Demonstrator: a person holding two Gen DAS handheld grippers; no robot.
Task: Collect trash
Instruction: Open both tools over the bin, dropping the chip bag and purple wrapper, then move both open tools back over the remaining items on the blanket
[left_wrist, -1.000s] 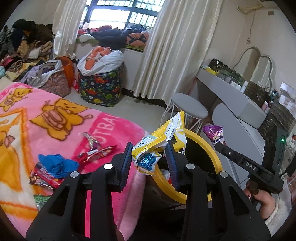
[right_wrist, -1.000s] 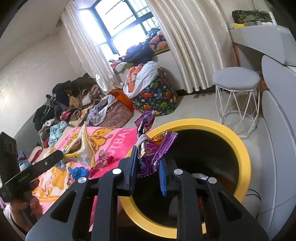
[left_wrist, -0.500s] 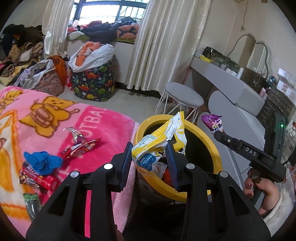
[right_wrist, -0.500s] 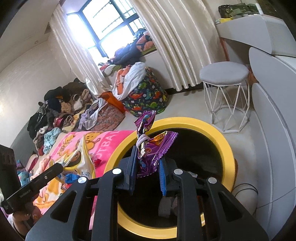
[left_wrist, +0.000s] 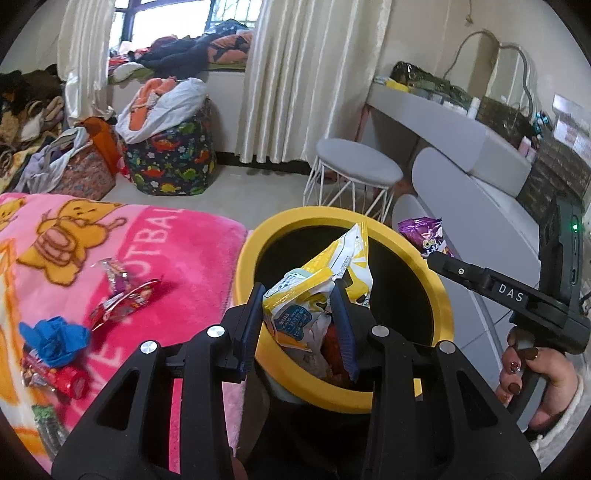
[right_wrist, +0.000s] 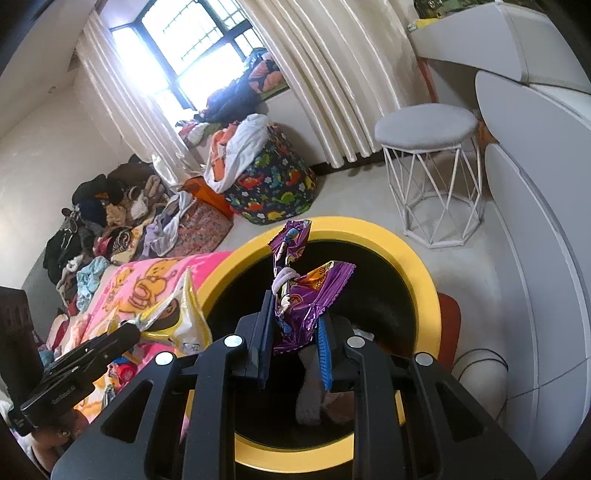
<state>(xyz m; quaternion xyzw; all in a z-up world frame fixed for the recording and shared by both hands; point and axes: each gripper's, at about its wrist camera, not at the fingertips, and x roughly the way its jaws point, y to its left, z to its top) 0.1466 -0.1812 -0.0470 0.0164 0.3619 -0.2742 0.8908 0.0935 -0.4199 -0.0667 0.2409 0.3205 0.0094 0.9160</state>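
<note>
Over one bin (left_wrist: 441, 314): two clawed wrappers.

Both grippers are matte black plastic with triangular cut-outs and round silver screws. The left gripper (left_wrist: 299, 325) and right gripper (right_wrist: 291, 343) each carry blue finger pads (left_wrist: 343, 332). The right one bears white "DAS" lettering and a green light. The right hand (left_wrist: 532, 373) has dark red nail polish and a pale fuzzy sleeve (left_wrist: 565, 424).

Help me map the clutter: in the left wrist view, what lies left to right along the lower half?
blue cloth → red wrapper → yellow snack bag held in the left gripper → purple wrapper → hand
</note>
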